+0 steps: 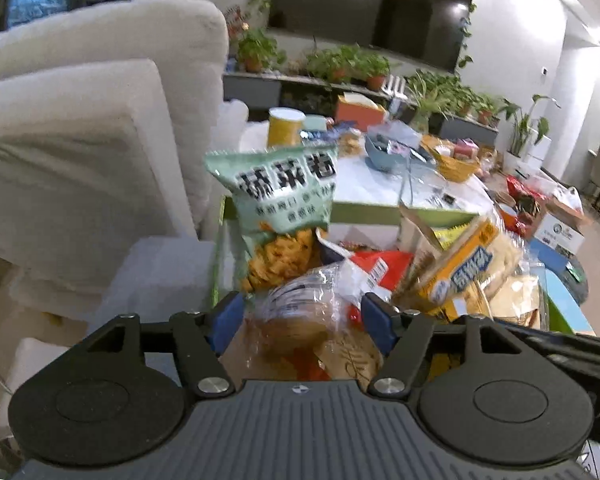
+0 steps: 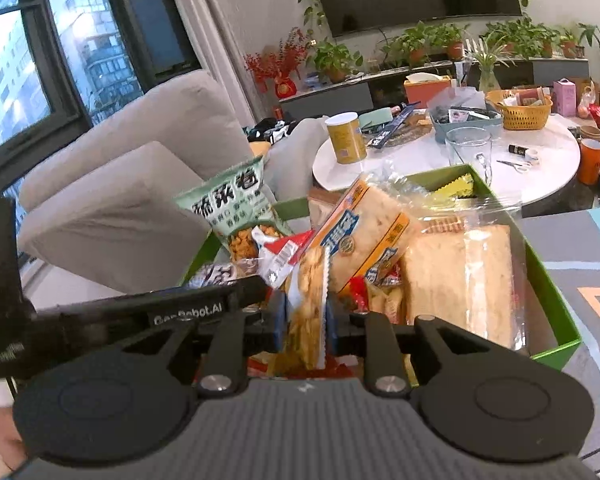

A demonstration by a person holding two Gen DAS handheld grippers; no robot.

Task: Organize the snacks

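A green box [image 2: 556,292] holds several snack packs; its rim also shows in the left wrist view [image 1: 364,213]. A green snack bag [image 1: 276,196] stands upright at its far left, also in the right wrist view [image 2: 236,204]. An orange-and-blue cracker pack [image 2: 364,236] leans in the middle, next to a clear bread bag [image 2: 464,276]. My left gripper [image 1: 302,314] is open over a clear bagged bread [image 1: 300,304] that lies between its blue pads. My right gripper [image 2: 306,320] is shut on a yellow chip packet [image 2: 306,312], held upright.
A white round table [image 2: 548,176] behind the box carries a yellow canister [image 2: 345,138], a glass pitcher [image 2: 468,148], a yellow basket [image 2: 518,110] and a blue bin. A grey sofa [image 2: 140,168] stands at the left. A plant shelf and a dark TV line the back wall.
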